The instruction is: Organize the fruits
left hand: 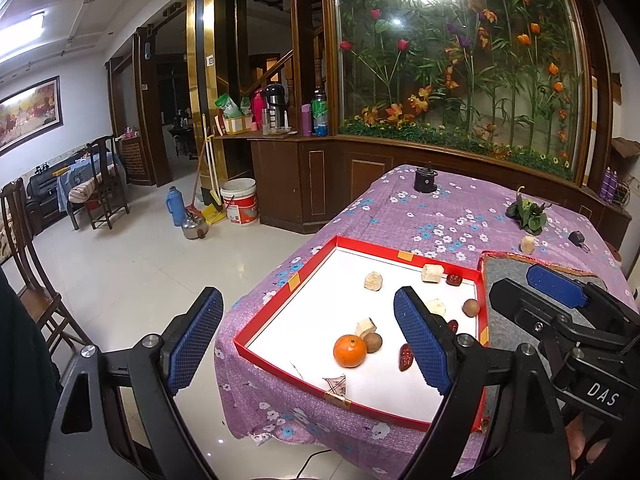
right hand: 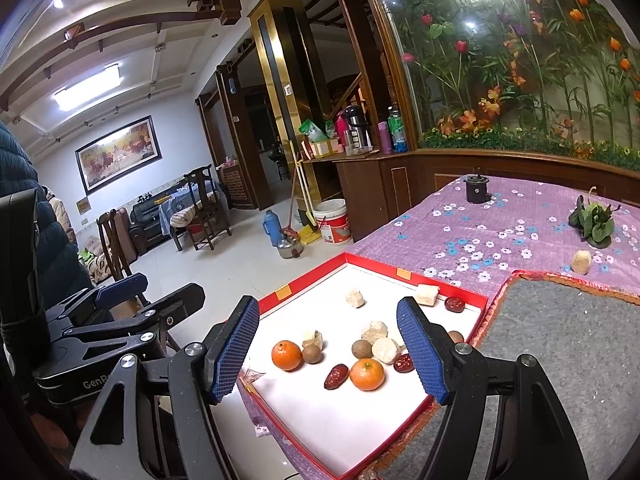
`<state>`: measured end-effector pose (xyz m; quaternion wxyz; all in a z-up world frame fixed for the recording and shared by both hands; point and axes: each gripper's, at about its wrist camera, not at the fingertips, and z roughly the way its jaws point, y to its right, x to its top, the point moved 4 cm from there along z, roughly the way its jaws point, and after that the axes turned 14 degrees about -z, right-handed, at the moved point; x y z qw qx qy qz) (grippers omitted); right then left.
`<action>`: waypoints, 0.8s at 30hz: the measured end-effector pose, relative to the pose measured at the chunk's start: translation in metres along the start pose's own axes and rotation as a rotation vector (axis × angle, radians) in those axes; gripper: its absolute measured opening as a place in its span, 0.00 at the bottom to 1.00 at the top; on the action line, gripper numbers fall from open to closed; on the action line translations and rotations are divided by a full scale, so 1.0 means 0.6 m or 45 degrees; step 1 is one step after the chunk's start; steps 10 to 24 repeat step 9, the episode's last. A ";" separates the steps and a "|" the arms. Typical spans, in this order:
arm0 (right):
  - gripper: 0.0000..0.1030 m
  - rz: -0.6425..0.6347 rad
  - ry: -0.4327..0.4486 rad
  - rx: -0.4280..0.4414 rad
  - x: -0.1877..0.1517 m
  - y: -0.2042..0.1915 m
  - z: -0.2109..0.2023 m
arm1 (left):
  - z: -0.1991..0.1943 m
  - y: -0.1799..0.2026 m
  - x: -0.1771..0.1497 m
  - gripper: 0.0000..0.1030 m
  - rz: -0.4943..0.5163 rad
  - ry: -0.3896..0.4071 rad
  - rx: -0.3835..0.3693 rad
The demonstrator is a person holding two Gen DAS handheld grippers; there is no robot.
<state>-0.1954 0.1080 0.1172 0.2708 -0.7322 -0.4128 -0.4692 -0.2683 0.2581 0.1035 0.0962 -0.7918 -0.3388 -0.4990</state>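
Right tongs (right hand: 328,348) spread above red tray (right hand: 362,260), left tongs (left hand: 308,340) spread alongside

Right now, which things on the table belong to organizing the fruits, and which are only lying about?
For the job:
red tray
two oranges
red dates
brown round fruits
pale chunks
left gripper and right gripper, both open

Lying about:
black cylinder
leafy greens
grey mat
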 end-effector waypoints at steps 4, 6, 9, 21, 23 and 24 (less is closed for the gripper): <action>0.71 0.002 0.002 0.000 0.001 0.001 0.001 | 0.001 0.000 0.001 0.85 -0.003 -0.001 -0.003; 0.71 -0.002 0.001 -0.001 0.000 0.001 0.002 | 0.000 -0.001 0.002 0.85 -0.007 -0.001 -0.011; 0.71 -0.001 -0.003 -0.001 0.000 0.001 0.001 | -0.002 0.003 0.001 0.85 -0.001 0.009 -0.018; 0.71 -0.001 -0.003 -0.001 0.000 0.001 0.001 | -0.002 0.003 0.001 0.85 -0.001 0.009 -0.018; 0.71 -0.001 -0.003 -0.001 0.000 0.001 0.001 | -0.002 0.003 0.001 0.85 -0.001 0.009 -0.018; 0.71 -0.001 -0.003 -0.001 0.000 0.001 0.001 | -0.002 0.003 0.001 0.85 -0.001 0.009 -0.018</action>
